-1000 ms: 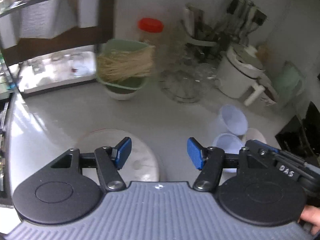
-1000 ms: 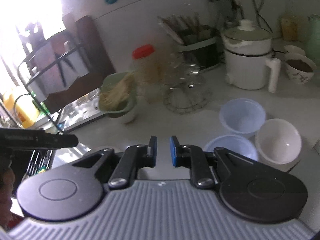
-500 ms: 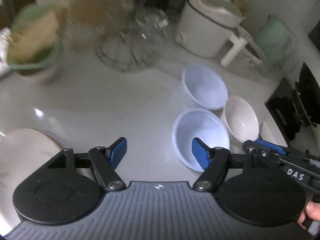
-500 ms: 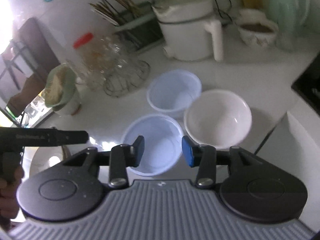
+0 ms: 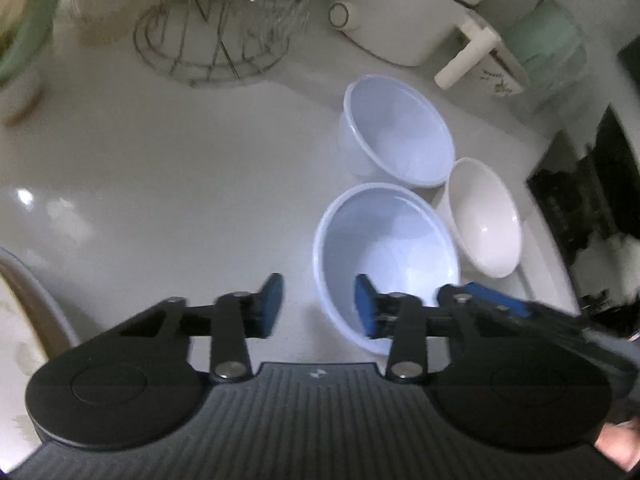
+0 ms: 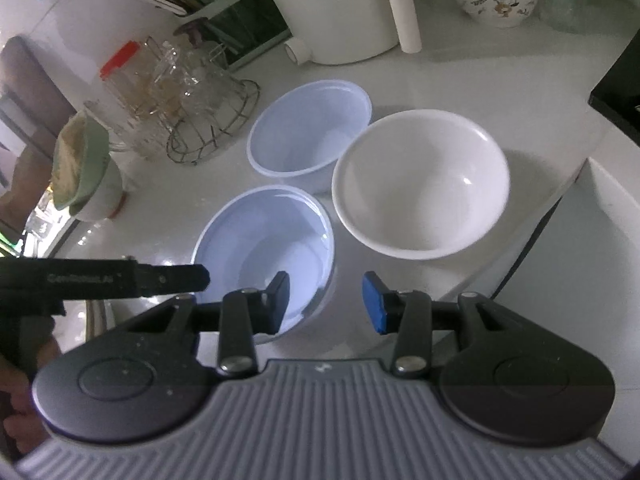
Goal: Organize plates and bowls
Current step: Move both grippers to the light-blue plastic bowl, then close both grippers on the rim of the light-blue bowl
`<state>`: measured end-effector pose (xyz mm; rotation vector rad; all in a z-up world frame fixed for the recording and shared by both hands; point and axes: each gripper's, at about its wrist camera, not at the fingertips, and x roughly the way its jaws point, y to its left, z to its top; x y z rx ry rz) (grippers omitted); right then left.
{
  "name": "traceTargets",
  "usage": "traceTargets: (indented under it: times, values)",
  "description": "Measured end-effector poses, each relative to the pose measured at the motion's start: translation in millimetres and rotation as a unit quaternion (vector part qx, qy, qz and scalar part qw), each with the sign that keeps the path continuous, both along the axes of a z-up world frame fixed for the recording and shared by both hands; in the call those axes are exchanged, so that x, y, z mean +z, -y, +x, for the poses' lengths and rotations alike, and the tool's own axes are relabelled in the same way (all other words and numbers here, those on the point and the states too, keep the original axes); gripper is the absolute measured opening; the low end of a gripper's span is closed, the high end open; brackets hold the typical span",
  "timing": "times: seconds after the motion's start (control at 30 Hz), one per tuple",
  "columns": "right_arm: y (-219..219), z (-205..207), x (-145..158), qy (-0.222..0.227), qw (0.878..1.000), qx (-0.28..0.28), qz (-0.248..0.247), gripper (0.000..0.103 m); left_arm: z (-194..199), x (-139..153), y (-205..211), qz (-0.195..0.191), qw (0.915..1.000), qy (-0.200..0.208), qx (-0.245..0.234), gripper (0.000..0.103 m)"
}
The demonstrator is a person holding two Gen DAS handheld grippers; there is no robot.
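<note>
Approaching bowls | left gripper [image 5: 318,306] and right gripper [image 6: 326,302] both wide open, empty | nearest pale-blue plastic bowl [image 6: 266,258] on white counter [image 6: 460,80], touching white ceramic bowl [image 6: 420,184] | next: likely straddle rim, close, nest bowls.

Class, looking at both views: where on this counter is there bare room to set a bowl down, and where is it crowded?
Free: bare counter between wire rack, plate and near blue bowl. Crowded: that bowl, far blue bowl and white bowl cluster together.
</note>
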<state>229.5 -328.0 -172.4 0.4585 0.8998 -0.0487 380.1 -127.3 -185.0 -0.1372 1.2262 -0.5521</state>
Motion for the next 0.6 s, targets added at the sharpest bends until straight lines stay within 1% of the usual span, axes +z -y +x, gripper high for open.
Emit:
traceTargets:
  times: [0.03,0.1,0.13,0.2,0.3,0.43,0.6]
  values:
    - [-1,1,-1,0.002,1.0,0.003,0.005,0.04,2,-3,-1,-0.006,0.9999,-0.009,0.004,0.03]
    - [-1,4,-4,0.001,1.0,0.008,0.017,0.035,1,-4,-2,-0.009,0.9999,-0.011,0.006,0.025]
    - [-2,5,-5,-0.002,1.0,0.011,0.017,0.031,1,-4,-3,-0.012,0.9998,-0.014,0.006,0.023]
    - [-4,7,-6,-0.004,1.0,0.015,0.018,0.029,1,-4,-6,-0.021,0.9995,-0.02,0.008,0.023]
    - [-8,8,-6,-0.005,0.999,0.025,0.022,0.029,0,-1,-11,-0.02,0.9996,-0.019,0.012,0.022]
    - [-14,11,-2,-0.005,0.999,0.04,0.024,0.028,-2,5,-23,-0.021,0.9991,-0.023,0.028,0.022]
    - [-30,16,5,0.005,0.997,0.074,0.016,0.029,-5,19,-40,-0.012,0.9987,-0.004,0.049,0.022]
